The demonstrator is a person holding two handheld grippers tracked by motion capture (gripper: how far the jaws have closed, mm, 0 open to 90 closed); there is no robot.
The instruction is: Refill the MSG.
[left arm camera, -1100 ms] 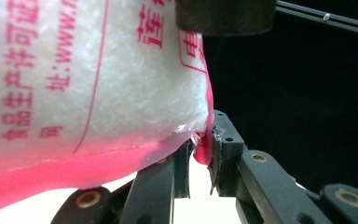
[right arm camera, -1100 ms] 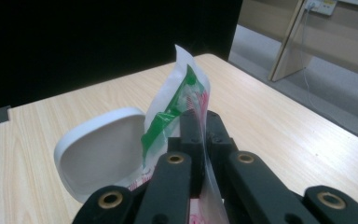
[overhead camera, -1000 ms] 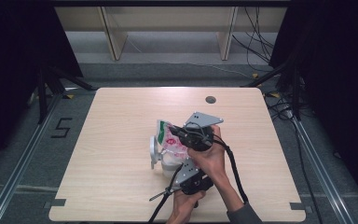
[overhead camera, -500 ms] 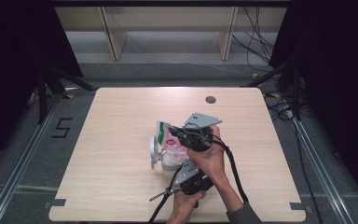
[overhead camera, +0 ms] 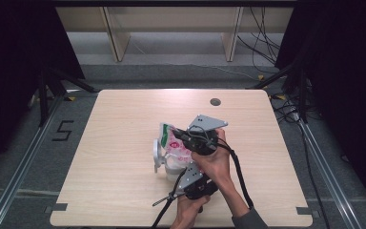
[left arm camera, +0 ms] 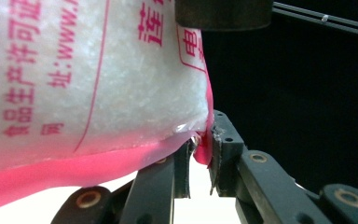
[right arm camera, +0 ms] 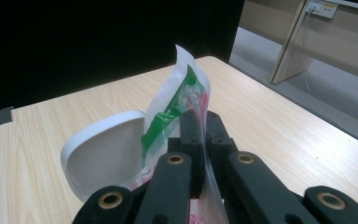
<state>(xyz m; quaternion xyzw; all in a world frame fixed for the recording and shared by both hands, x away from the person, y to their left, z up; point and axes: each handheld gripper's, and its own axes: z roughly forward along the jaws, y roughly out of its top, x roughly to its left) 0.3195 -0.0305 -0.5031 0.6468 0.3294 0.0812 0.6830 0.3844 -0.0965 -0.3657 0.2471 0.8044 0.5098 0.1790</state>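
Resting on the wooden table (overhead camera: 124, 143), near its middle, a white container (overhead camera: 158, 153) sits just beside the pink-printed bag (overhead camera: 175, 143) that I hold up between both tools. My right gripper (right arm camera: 200, 122) is pressed together on the bag's top edge, and my left gripper (left arm camera: 200, 148) pinches its pink bottom seam, white granules showing through the plastic.
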